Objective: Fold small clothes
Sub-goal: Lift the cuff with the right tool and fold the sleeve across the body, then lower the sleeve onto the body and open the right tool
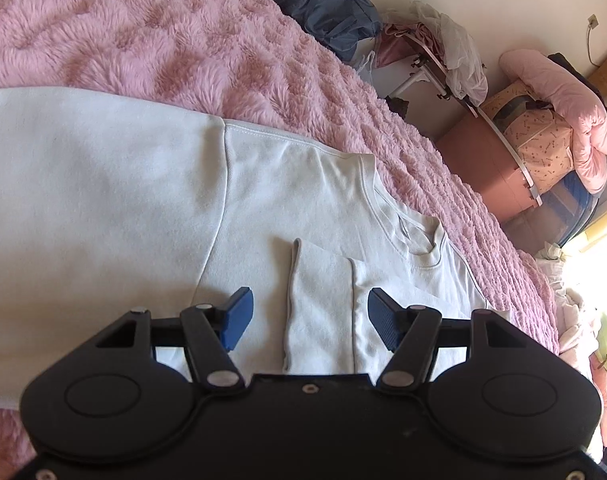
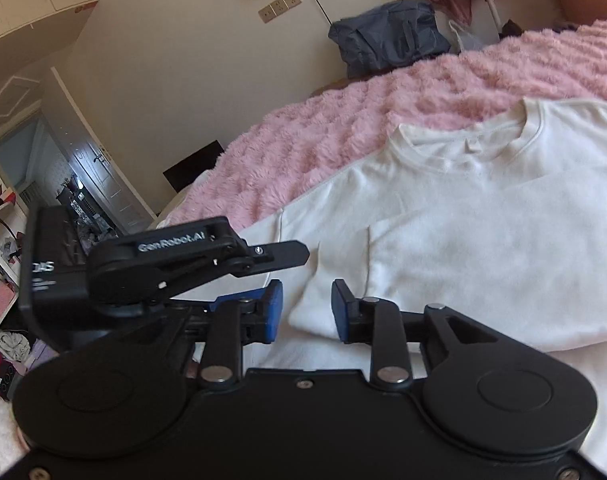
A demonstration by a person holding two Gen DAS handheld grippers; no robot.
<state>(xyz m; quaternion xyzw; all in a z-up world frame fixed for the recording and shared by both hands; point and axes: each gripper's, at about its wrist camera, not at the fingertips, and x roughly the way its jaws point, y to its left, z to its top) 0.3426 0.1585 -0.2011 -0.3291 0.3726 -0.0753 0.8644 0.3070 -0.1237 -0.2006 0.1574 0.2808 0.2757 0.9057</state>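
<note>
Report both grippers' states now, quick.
Left gripper: open, holding nothing, above the folded sleeve of the white shirt.
Right gripper: open, holding nothing, over a sleeve cuff.

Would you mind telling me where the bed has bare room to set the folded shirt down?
The pink blanket lies bare beyond the white shirt, between its far edge and the blue bag. Crowded: the floor past the bed edge, around the clothes rack.

One white shirt (image 1: 143, 200), one pink blanket (image 1: 163, 40), two grippers: left gripper (image 1: 309, 316), right gripper (image 2: 307, 310).
</note>
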